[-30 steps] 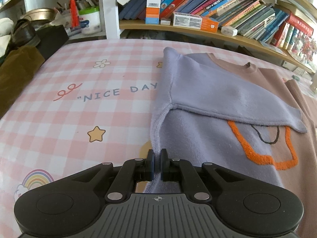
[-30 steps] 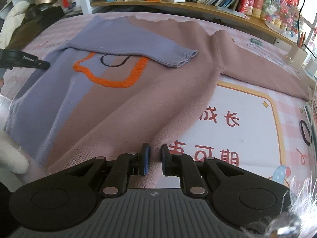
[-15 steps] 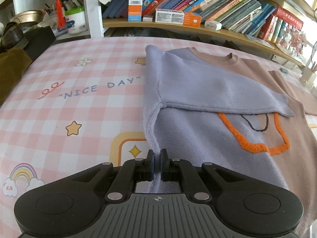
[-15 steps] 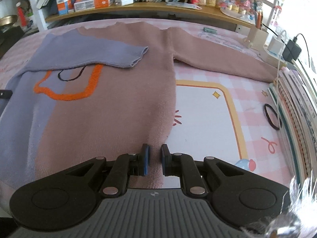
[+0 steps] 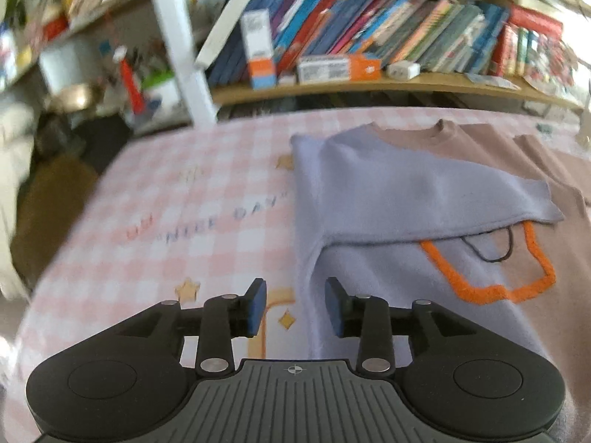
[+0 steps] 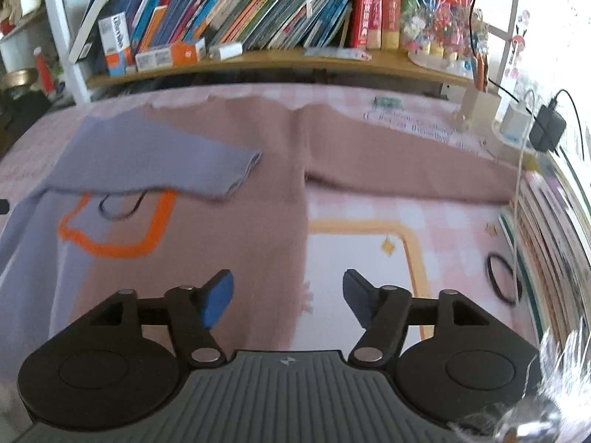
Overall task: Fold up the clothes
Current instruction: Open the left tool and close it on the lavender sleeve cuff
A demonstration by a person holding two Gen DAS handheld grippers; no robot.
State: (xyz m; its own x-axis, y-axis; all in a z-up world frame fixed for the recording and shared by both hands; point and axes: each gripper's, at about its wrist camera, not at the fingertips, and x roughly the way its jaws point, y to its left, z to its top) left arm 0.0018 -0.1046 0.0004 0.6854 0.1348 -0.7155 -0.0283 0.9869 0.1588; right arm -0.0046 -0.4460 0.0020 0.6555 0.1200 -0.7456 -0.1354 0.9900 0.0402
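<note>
A lilac and dusty-pink sweater [image 5: 388, 277] [image 6: 229, 192] with an orange outline lies flat on the pink checked tablecloth [image 5: 166, 221]. Its lilac sleeve [image 5: 406, 192] [image 6: 166, 162] is folded across the chest; the pink sleeve [image 6: 406, 162] stretches out to the right. My left gripper [image 5: 295, 306] hovers over the sweater's left side edge, jaws opening, the pads clear of the cloth. My right gripper [image 6: 288, 302] hovers over the pink right side edge, jaws opening wide with nothing pressed between them.
A bookshelf [image 5: 369, 85] [image 6: 258, 62] full of books runs along the far edge. Dark clothing [image 5: 48, 203] lies off the table's left. A black hair tie [image 6: 502, 277], stacked books [image 6: 554, 243] and a charger with cables [image 6: 546, 129] sit at the right.
Both grippers were shut on the sweater's lower edges; now both have let go, opened and lifted. The views have swung, and the sweater lies flat.
</note>
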